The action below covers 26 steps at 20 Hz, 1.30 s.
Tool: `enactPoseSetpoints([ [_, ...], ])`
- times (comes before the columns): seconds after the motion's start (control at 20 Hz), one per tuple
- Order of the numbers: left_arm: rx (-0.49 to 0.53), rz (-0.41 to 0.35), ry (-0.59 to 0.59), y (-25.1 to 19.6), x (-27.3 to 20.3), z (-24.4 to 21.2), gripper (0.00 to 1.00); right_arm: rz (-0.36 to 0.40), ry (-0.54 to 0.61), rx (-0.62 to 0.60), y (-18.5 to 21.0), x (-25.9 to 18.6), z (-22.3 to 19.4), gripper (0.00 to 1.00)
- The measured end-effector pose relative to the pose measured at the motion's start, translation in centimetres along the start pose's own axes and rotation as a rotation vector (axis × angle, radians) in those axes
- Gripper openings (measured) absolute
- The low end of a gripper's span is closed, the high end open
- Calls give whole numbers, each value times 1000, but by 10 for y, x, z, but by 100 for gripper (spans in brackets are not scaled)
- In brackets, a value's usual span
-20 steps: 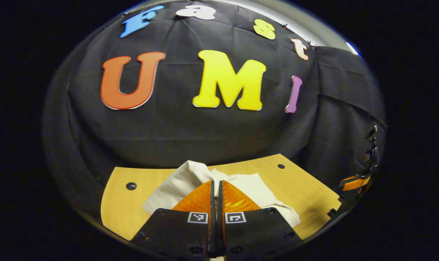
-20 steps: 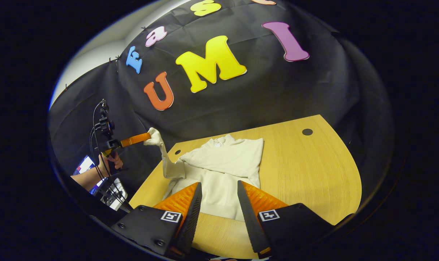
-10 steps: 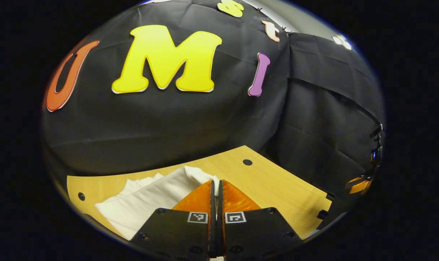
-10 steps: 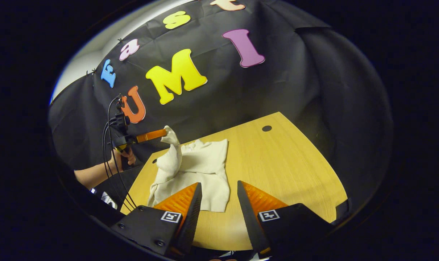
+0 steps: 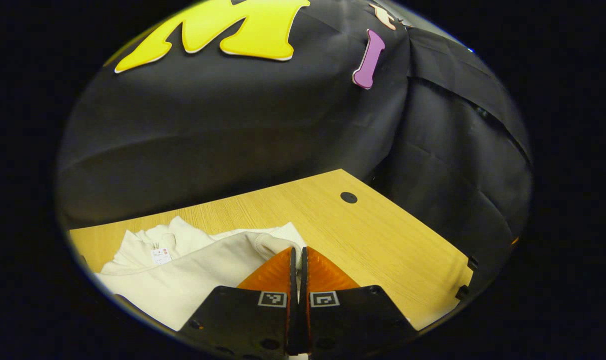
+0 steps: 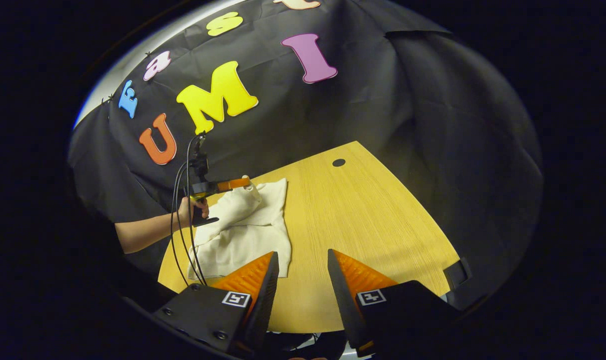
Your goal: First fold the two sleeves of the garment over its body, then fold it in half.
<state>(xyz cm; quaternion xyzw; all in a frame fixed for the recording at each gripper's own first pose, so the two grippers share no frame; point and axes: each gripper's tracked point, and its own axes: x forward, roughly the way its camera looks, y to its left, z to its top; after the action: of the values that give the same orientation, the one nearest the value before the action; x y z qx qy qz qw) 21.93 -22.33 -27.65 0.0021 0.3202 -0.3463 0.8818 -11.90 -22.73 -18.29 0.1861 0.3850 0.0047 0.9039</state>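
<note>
A cream sweatshirt (image 6: 242, 225) lies on the left part of the wooden table (image 6: 363, 220). In the left gripper view my left gripper (image 5: 297, 252) is shut on the cuff of a sleeve (image 5: 262, 245), which it holds low over the sweatshirt's body (image 5: 172, 280); a neck tag (image 5: 159, 255) faces up. In the right gripper view that left gripper (image 6: 242, 183) shows farther off, held by a hand (image 6: 190, 207), with the sleeve draped across the garment. My right gripper (image 6: 303, 262) stands open above the table's near edge, to the right of the sweatshirt, with nothing between its fingers.
A bare forearm (image 6: 142, 235) and dangling cables (image 6: 182, 240) reach in at the table's left side. A round hole (image 6: 339, 162) marks the far corner of the tabletop. Bare wood stretches to the right of the garment.
The left gripper has carried the sleeve down and across onto the sweatshirt's body. The right gripper has drawn back and to the right, still open.
</note>
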Motion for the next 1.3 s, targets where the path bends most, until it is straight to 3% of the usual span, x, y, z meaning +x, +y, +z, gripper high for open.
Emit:
enactPoseSetpoints([
  [0.3, -36, 45, -12, 14, 38, -14, 5, -12, 32, -45, 7, 3, 1, 61],
  [0.45, -48, 74, -18, 19, 33, -14, 14, -2, 33, -60, 14, 4, 4, 61],
  [0.5, -57, 69, -37, 18, 30, -12, 30, 2, 34, -66, 16, 5, 5, 61],
  [0.55, -63, 65, -50, 18, 25, -7, 54, 11, 32, -68, 19, 5, 8, 61],
  [0.6, -67, 77, -61, 20, 21, -4, 63, 21, 26, -69, 23, 5, 12, 63],
  [0.65, -74, 87, -73, 23, 14, 0, 95, 32, 20, -73, 29, 5, 13, 63],
  [1.0, -105, 250, -233, 34, -91, 28, 98, 98, -54, -174, 69, 14, 34, 62],
  [1.05, -110, 253, -258, 26, -111, 34, 99, 103, -73, -185, 77, 20, 40, 70],
  [1.1, -106, 270, -281, 24, -130, 38, 99, 111, -90, -195, 86, 24, 47, 64],
  [1.15, -98, 293, -292, 21, -150, 39, 99, 122, -104, -208, 97, 30, 50, 72],
  [1.25, -86, 350, -321, 16, -190, 39, 98, 138, -124, -247, 117, 41, 57, 76],
  [1.3, -84, 381, -333, 15, -209, 37, 98, 141, -134, -264, 126, 47, 60, 72],
])
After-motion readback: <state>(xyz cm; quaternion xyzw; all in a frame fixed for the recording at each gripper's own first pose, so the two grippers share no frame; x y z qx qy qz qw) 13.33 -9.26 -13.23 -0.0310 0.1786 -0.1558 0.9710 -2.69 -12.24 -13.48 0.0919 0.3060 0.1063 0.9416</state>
